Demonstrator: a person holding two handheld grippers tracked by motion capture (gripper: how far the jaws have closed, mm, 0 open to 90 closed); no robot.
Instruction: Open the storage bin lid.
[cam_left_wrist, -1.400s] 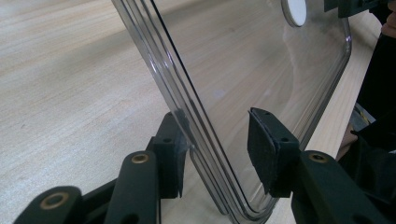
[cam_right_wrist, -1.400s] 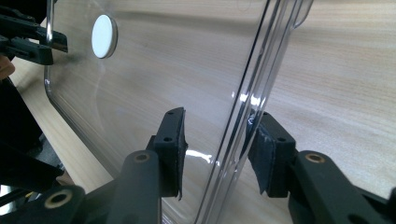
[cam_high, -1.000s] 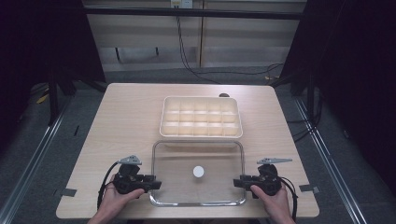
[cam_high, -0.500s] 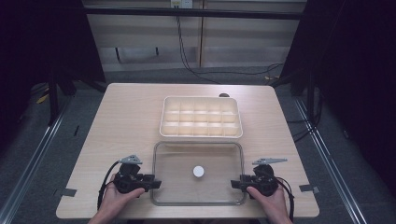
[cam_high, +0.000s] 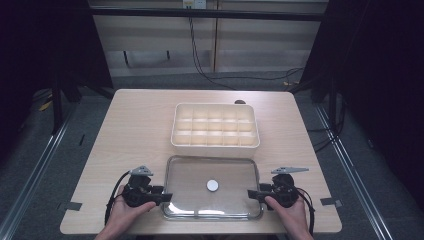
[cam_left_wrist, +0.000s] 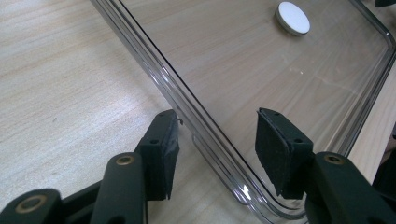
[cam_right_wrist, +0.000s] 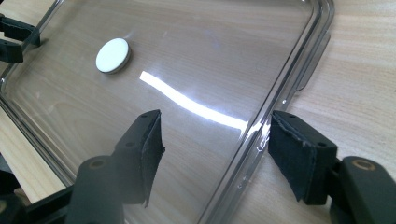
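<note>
A clear plastic lid (cam_high: 230, 172) with a white round knob (cam_high: 212, 185) lies flat on the table near its front edge. My left gripper (cam_high: 167, 196) stands open at the lid's left rim (cam_left_wrist: 187, 112), one jaw on each side of it. At the right rim (cam_right_wrist: 299, 65) my right gripper (cam_high: 251, 193) is open too, its jaws straddling the edge. The knob (cam_left_wrist: 293, 17) (cam_right_wrist: 112, 55) sits at the lid's middle. Behind the lid stands a cream box (cam_high: 215, 129) with several compartments, uncovered.
The wooden table (cam_high: 135, 130) has bare room left and right of the cream box. Cables trail from both grippers toward the table's front. Tape marks (cam_high: 71, 205) sit near the front corners. Dark floor and metal rails flank the table.
The lid has come down flat onto the table, and both grippers have opened around its side rims. The hands have shifted slightly.
</note>
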